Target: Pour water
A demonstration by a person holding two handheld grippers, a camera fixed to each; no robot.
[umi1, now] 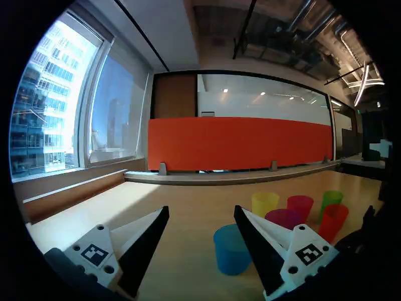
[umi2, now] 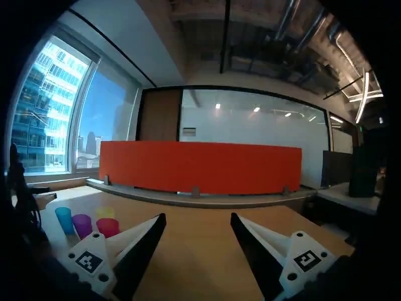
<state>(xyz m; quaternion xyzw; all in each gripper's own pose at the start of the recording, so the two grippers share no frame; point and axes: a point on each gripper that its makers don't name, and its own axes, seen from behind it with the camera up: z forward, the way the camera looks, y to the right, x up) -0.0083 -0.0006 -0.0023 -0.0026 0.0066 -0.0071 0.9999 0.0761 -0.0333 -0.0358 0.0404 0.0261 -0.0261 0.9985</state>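
Left hand-held gripper (umi1: pixel 200 207) was open, fingers spread wide, hovering low over the wooden surface (umi1: pixel 190 195) with bare wood showing between them. In the left gripper view a blue cup (umi1: pixel 229 251) stood upright, nearest to me, its edge partly hidden behind one finger. Beyond it was a loose cluster of more cups: purple cup (umi1: pixel 283 218), yellow cup (umi1: pixel 264 203), pink cup (umi1: pixel 301 205), green cup (umi1: pixel 332 198) and orange cup (umi1: pixel 333 221). All were upright on the surface; I couldn't tell if any held water. My right hand-held gripper (umi2: pixel 197 215) was open too, fingers well apart over the same surface (umi2: pixel 210 231), gripping nothing. In the right gripper view the cups sat off at the far left, well apart from that gripper: blue cup (umi2: pixel 64 219), purple cup (umi2: pixel 82 224), yellow cup (umi2: pixel 105 211) and pink cup (umi2: pixel 108 227), close together, the pink one partly behind a finger. An orange divider panel (umi1: pixel 240 143) ran along the back edge of the surface, also seen in the right gripper view (umi2: pixel 200 165). Big windows (umi1: pixel 45 100) were on the left side.
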